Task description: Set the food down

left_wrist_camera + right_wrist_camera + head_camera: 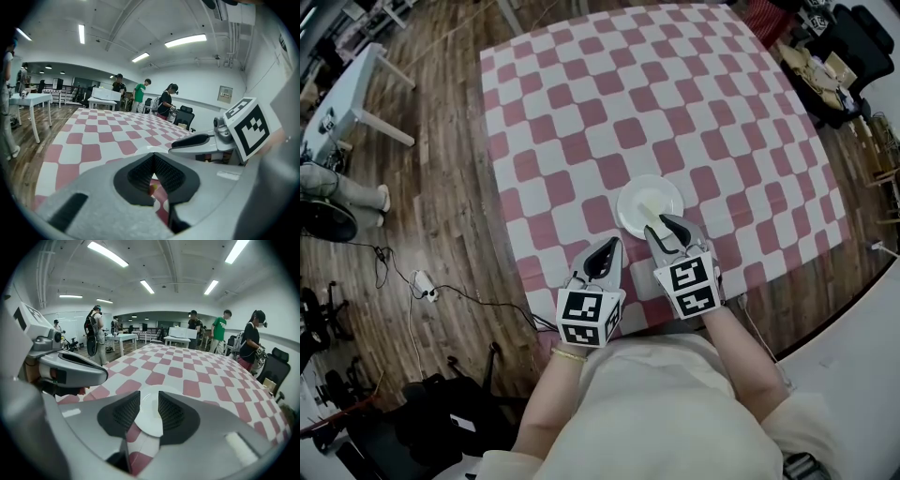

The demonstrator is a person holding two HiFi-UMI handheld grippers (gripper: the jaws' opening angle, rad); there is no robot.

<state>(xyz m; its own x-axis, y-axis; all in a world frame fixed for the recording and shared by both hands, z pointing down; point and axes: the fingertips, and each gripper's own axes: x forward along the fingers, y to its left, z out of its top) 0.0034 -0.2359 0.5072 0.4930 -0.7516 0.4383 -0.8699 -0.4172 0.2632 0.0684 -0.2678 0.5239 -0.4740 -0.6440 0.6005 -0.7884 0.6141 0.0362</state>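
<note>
A white plate sits on the pink-and-white checked tablecloth near the table's front edge. A pale yellow piece of food lies on the plate. My right gripper hovers over the plate's near rim, open; in the right gripper view the plate shows in the gap between the pads with nothing held, and the right gripper touches nothing I can see. My left gripper rests to the left of the plate, shut and empty; its pads meet in the left gripper view.
The table's front edge runs just under both grippers. A white side table stands on the wooden floor at the left, with cables and a power strip nearby. Chairs and clutter crowd the far right. Several people stand beyond the table.
</note>
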